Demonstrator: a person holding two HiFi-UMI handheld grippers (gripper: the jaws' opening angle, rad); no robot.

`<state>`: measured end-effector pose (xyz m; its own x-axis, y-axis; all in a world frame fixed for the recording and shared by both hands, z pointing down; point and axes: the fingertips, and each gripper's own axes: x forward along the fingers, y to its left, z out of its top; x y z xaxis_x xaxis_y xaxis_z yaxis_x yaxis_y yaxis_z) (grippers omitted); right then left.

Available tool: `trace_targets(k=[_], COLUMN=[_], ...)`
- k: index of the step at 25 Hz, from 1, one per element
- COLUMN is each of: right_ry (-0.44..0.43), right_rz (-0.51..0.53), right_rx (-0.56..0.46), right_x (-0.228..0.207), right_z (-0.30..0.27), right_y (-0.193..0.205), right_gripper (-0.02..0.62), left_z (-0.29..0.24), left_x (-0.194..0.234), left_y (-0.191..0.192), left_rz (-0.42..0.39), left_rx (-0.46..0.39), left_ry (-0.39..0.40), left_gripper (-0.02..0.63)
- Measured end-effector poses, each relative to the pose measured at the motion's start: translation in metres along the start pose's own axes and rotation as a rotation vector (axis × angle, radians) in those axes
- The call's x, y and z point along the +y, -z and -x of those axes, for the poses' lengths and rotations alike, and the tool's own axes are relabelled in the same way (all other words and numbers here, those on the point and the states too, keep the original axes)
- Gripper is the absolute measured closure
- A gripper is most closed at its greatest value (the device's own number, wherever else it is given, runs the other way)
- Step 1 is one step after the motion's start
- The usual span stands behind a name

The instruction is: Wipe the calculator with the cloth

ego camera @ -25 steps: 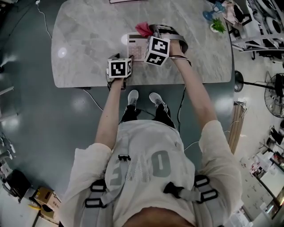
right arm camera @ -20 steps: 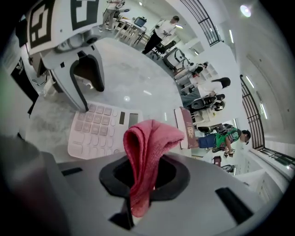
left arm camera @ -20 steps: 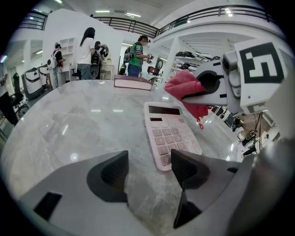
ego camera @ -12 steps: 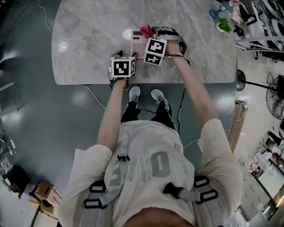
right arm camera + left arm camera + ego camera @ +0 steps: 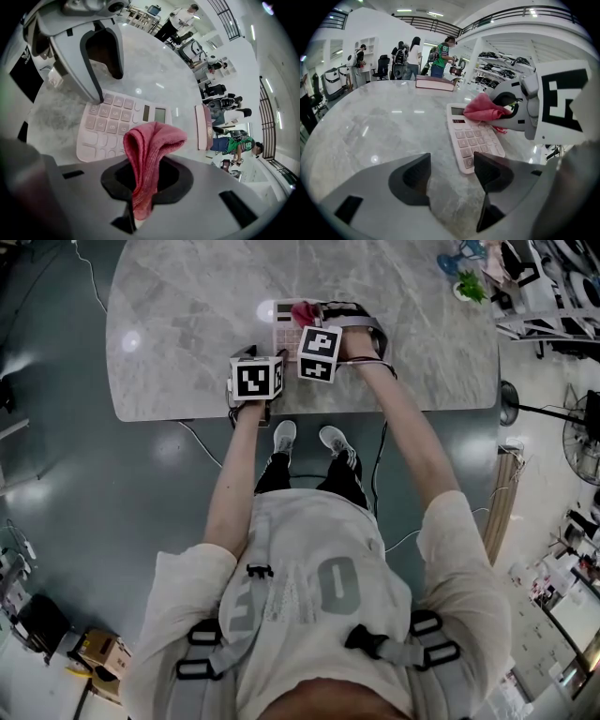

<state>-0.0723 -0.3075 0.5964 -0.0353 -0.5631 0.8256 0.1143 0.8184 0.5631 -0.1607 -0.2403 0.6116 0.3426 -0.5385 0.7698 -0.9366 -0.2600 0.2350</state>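
The left claw gapes beside the calculator.

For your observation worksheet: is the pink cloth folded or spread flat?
Folded: the cloth is bunched into a loop, pinched by the shut right gripper.

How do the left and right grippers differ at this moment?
The left gripper is open and empty; the right gripper is shut on the cloth. The left gripper sits by the calculator's bottom key row; the right gripper is at its display end. Both face the calculator.
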Motion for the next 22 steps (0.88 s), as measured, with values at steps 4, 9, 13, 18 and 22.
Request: trace_targets(k=[4, 9, 13, 18, 22], right_ry=[-0.013, -0.018, -0.019, -0.025, -0.031], right_rz=[-0.013, -0.001, 0.022, 0.047, 0.024], right_rx=[0.000, -0.007, -0.005, -0.012, -0.016], right_x=[0.007, 0.023, 0.038, 0.060, 0.078], right_z=[0.004, 0.011, 0.017, 0.027, 0.035], right_y=[0.000, 0.001, 0.001, -0.002, -0.004], right_gripper=[0.540, 0.540, 0.540, 0.540, 0.540], left_z=[0.002, 0.002, 0.002, 0.002, 0.002], left_x=[0.000, 0.000, 0.000, 0.001, -0.001], left_y=[-0.002, -0.002, -0.002, -0.001, 0.000], left_rz=[0.001, 0.003, -0.002, -0.003, -0.004], left_rx=[-0.004, -0.005, -0.010, -0.017, -0.016], left_ry=[-0.006, -0.007, -0.005, -0.003, 0.002], left_gripper=[0.316, 0.316, 0.316, 0.316, 0.316])
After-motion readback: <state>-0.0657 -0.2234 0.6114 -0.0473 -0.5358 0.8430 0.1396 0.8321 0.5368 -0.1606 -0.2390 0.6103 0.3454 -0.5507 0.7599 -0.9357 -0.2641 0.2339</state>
